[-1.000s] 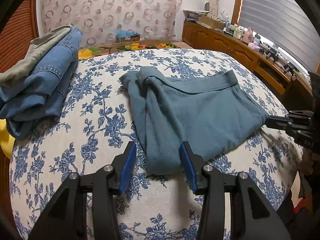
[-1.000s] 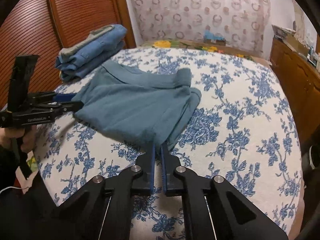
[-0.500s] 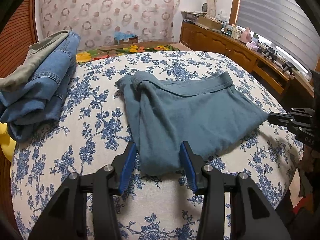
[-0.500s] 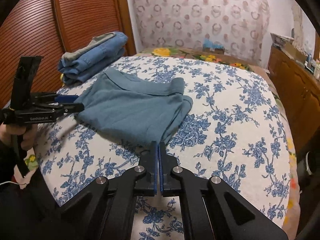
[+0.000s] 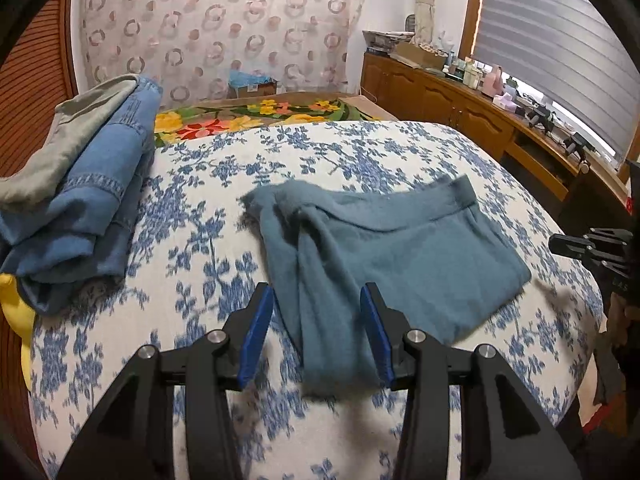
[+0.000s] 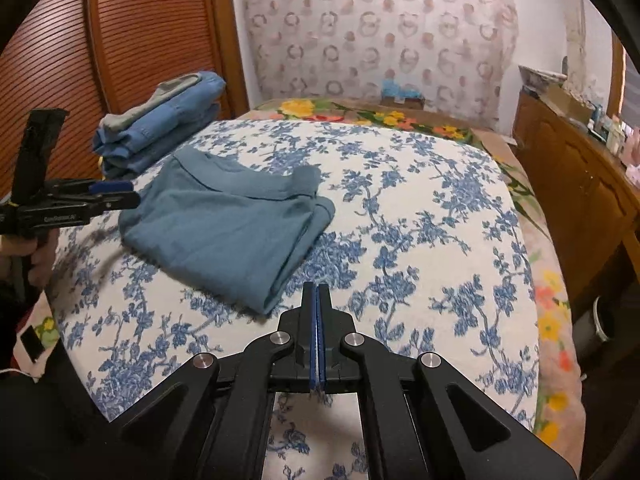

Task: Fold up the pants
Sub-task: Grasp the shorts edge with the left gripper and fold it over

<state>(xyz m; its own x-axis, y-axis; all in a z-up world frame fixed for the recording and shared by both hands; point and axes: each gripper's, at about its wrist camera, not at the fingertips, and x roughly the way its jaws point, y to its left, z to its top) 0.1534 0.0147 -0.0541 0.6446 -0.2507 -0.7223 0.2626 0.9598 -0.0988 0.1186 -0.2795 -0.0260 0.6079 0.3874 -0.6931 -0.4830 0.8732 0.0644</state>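
Teal pants lie folded into a rough rectangle on the blue-flowered bed cover. My left gripper is open over their near corner. A narrow fold of cloth shows between its blue pads, which do not press on it. In the right wrist view the pants lie left of centre, and the left gripper reaches in at their left edge from a hand. My right gripper is shut with nothing in it, just off the pants' near corner. It also shows in the left wrist view, right gripper beside the pants.
A stack of folded blue jeans with a grey garment on top sits at the bed's left side, jeans stack. A bright floral blanket lies behind. A wooden cabinet with clutter runs along the right; slatted wood panels stand left.
My right gripper's jaws closed fully, and it drew back from the pants' corner and rose a little. The left gripper stayed open over the near corner.
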